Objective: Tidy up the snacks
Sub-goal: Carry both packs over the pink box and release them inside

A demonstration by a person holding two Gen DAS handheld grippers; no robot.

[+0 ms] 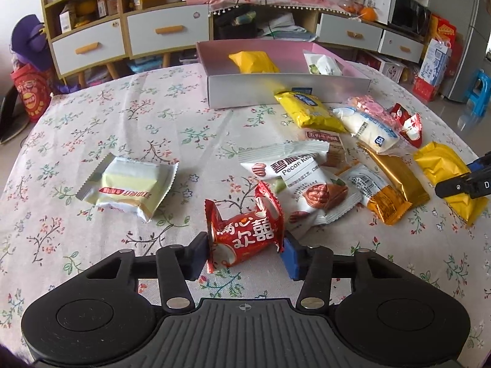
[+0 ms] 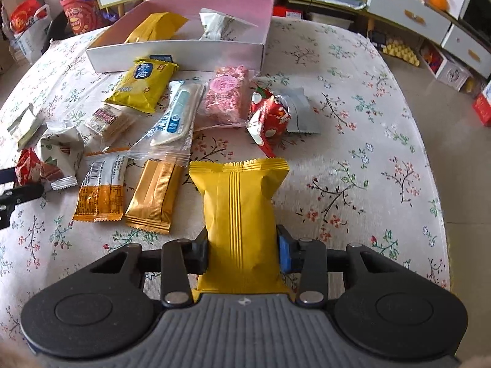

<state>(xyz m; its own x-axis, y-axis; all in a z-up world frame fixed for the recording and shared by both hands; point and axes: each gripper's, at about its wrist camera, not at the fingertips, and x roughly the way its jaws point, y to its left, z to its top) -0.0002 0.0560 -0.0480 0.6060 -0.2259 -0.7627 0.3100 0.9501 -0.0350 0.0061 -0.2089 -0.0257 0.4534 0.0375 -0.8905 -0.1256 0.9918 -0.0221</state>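
My left gripper (image 1: 244,253) is shut on a red snack packet (image 1: 245,234) with white characters, low over the floral tablecloth. My right gripper (image 2: 242,253) is shut on a yellow snack packet (image 2: 241,211); this packet also shows at the right edge of the left wrist view (image 1: 445,173). A shallow pink box (image 1: 211,61) stands at the back of the table and holds a yellow packet (image 1: 253,61) and a white packet (image 1: 323,64). In the right wrist view the box (image 2: 175,50) lies far ahead to the left.
Several loose snacks lie between the grippers and the box: a pecan packet (image 1: 303,181), a pale yellow-green packet (image 1: 132,188), a gold bar (image 2: 153,196), an orange-white packet (image 2: 101,190), a pink rice bar (image 2: 227,92), a second red packet (image 2: 268,115). The table edge (image 2: 429,168) curves at right.
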